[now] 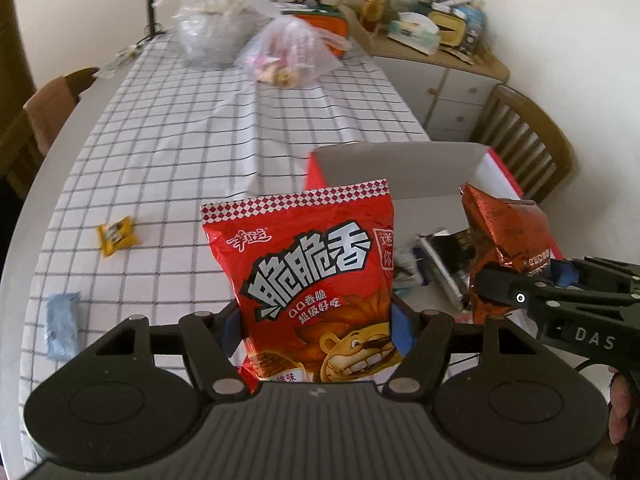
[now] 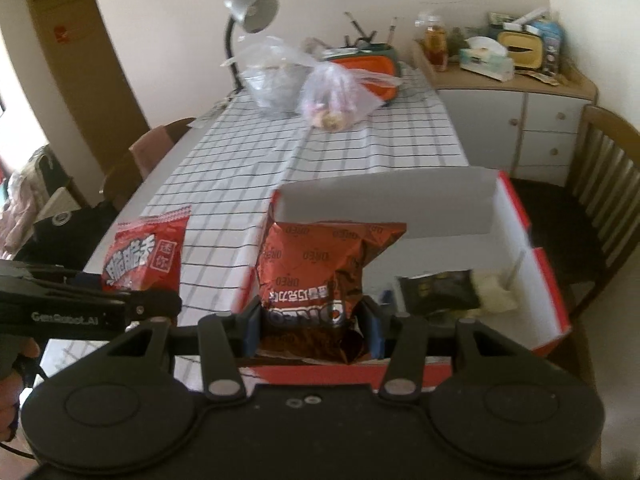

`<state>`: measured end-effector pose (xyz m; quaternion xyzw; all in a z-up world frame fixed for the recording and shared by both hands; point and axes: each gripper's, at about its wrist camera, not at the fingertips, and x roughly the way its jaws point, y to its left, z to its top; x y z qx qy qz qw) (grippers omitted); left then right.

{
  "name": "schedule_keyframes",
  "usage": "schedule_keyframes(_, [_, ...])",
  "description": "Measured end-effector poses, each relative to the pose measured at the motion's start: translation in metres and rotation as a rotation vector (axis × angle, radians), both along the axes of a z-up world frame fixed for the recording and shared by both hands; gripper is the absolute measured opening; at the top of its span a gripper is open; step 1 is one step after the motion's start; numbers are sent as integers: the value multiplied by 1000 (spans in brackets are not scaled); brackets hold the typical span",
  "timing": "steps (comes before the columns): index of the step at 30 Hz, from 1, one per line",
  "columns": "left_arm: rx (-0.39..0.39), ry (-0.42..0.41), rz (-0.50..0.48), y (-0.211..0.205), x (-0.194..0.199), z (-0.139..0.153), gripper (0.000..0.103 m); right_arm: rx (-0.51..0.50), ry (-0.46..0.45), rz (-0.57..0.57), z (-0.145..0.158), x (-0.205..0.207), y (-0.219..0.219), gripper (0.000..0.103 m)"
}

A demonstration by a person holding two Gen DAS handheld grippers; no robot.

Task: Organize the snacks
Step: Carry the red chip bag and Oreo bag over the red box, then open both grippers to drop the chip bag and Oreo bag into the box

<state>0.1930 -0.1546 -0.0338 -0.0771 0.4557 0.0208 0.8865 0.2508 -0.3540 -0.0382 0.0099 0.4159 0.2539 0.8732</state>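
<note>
1. Left wrist view only: yellow wrapped snack [image 1: 117, 236] at 9 o'clock and a blue wrapped packet [image 1: 62, 322] at 8 o'clock, both lying on the checked tablecloth [image 1: 192, 132]. Right wrist view only: inside of the red box [image 2: 554, 280], with a dark packet [image 2: 438, 290] on its white floor at 3 o'clock.
2. Left gripper [image 1: 318, 330]: blue pads clamped on the sides of the red lion snack bag [image 1: 316, 272], held upright above the table.
3. Right gripper [image 2: 314, 326]: jaws closed on the Oreo bag [image 2: 320, 268], held upside down over the box's near-left corner.
4. Both bags are glossy crinkled foil; the box is cardboard, red outside and white inside, with its grey flap [image 2: 384, 208] raised at 12 o'clock.
5. Two clear plastic bags [image 2: 336, 96] sit at the table's far end.
</note>
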Motion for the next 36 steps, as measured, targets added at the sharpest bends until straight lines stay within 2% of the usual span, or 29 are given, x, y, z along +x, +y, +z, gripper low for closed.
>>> schedule_keyframes(7, [19, 22, -53, -36, 32, -7, 70, -52, 8, -64, -15, 28, -29, 48])
schedule_keyframes(16, [58, 72, -102, -68, 75, -25, 70, -100, 41, -89, -38, 67, -39, 48])
schedule_keyframes(29, [95, 156, -117, -85, 133, -55, 70, -154, 107, -57, -72, 107, -32, 48])
schedule_keyframes(36, [108, 215, -106, -85, 149, -76, 70, -158, 111, -48, -74, 113, -31, 49])
